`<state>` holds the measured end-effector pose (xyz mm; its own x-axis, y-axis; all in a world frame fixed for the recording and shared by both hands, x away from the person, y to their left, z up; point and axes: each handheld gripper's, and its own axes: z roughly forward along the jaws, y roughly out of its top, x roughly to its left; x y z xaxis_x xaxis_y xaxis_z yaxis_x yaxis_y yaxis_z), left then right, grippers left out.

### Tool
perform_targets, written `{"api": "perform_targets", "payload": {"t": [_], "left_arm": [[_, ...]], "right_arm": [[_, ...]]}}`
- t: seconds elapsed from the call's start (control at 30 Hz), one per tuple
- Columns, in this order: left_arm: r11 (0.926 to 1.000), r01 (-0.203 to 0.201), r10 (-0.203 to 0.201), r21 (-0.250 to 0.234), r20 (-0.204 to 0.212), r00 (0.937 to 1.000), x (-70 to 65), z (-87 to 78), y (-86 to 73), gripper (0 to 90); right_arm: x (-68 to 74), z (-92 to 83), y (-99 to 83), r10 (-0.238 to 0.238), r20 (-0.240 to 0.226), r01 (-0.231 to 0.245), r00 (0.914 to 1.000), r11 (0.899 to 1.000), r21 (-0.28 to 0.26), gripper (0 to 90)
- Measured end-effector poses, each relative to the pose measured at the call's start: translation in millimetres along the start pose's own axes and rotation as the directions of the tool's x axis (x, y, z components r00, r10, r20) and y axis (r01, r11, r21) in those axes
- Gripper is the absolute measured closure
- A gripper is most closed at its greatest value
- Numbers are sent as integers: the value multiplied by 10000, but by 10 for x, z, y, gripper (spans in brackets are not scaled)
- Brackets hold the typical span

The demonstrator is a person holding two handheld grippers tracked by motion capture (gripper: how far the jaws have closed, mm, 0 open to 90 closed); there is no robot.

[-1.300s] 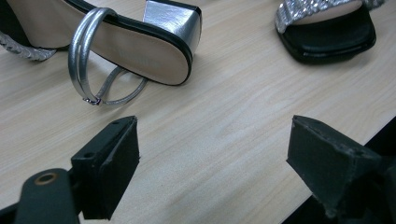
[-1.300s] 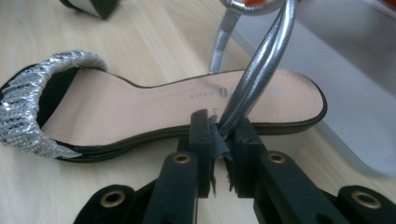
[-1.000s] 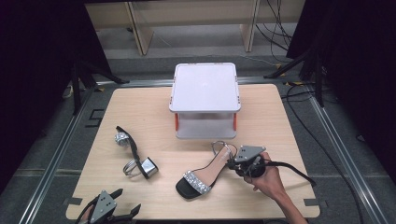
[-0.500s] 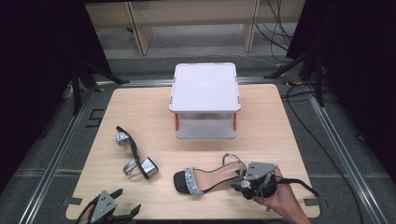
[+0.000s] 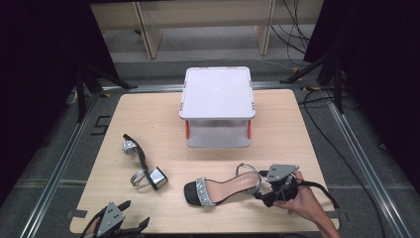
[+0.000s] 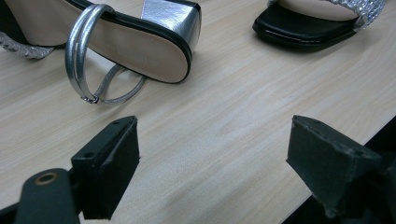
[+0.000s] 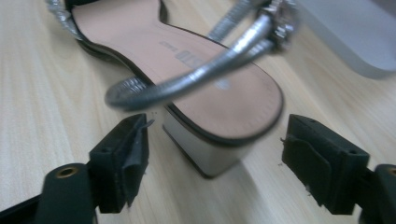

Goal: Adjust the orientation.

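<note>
High view: a pale wooden table [image 5: 148, 119] with a white lidded box [image 5: 217, 106] standing at the far middle, orange clips on its front corners. Near the left edge, one sandal [image 5: 143, 166] lying on its side, silver block heel toward the near side, ankle strap looped beside it. Right of centre, toward the near edge, a second sandal [image 5: 223, 186] standing upright on its sole, glittery toe band pointing left, heel to the right. Just behind that heel, the right gripper [image 5: 271, 191], held in a hand [image 5: 302, 203] coming in from the bottom right, grey three-cornered plate on top, cable trailing off to the right. At the near left corner, the left gripper [image 5: 130, 229], jaws spread, resting low by the table edge, well apart from both sandals.

Left gripper view: black jaws wide apart with bare table between them, nothing held. Ahead, the tipped sandal [image 6: 126, 35] showing its tan underside and silver heel, its silver strap [image 6: 81, 56] curling down onto the wood. At the top right, the black toe of the upright sandal [image 6: 308, 23].

Right gripper view: jaws released and spread to either side of the upright sandal's silver heel [image 7: 205, 149], apart from it on both sides. Tan insole above the heel, blurred silver ankle strap [image 7: 196, 74] arching across in front. Corner of the white box [image 7: 350, 37] at the top right.
</note>
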<state>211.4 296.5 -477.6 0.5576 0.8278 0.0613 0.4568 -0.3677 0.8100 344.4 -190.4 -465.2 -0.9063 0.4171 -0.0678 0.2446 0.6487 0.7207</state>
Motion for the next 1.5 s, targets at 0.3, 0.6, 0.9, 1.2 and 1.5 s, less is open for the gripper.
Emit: {"api": "perform_targets", "payload": {"t": [0.3, 0.6, 0.9, 1.2, 1.5], "left_arm": [[9998, 140, -140, -124, 52, 9999, -6, 4, 1, 164], [10000, 50, -50, -42, 80, 10000, -9, -1, 4, 166], [9999, 68, -67, -89, 80, 9999, -8, -1, 2, 167], [9998, 140, -139, -150, 77, 9999, -7, -7, 2, 167], [9998, 141, -140, -156, 101, 9999, -16, -3, 1, 167]], "right_arm": [[-172, 241, 9, 101, -1175, -126, 9930, 9997, -202, 265], [-172, 262, 64, 173, -1058, -168, 9942, 9998, 55, 301], [-166, 265, 116, 1276, 107, -1276, 9918, 9918, 46, 301], [-71, 239, 112, 1600, 989, -1671, 9821, 9836, 681, 318], [237, 75, 115, 1287, -398, -1246, 9909, 9880, 918, 397]]}}
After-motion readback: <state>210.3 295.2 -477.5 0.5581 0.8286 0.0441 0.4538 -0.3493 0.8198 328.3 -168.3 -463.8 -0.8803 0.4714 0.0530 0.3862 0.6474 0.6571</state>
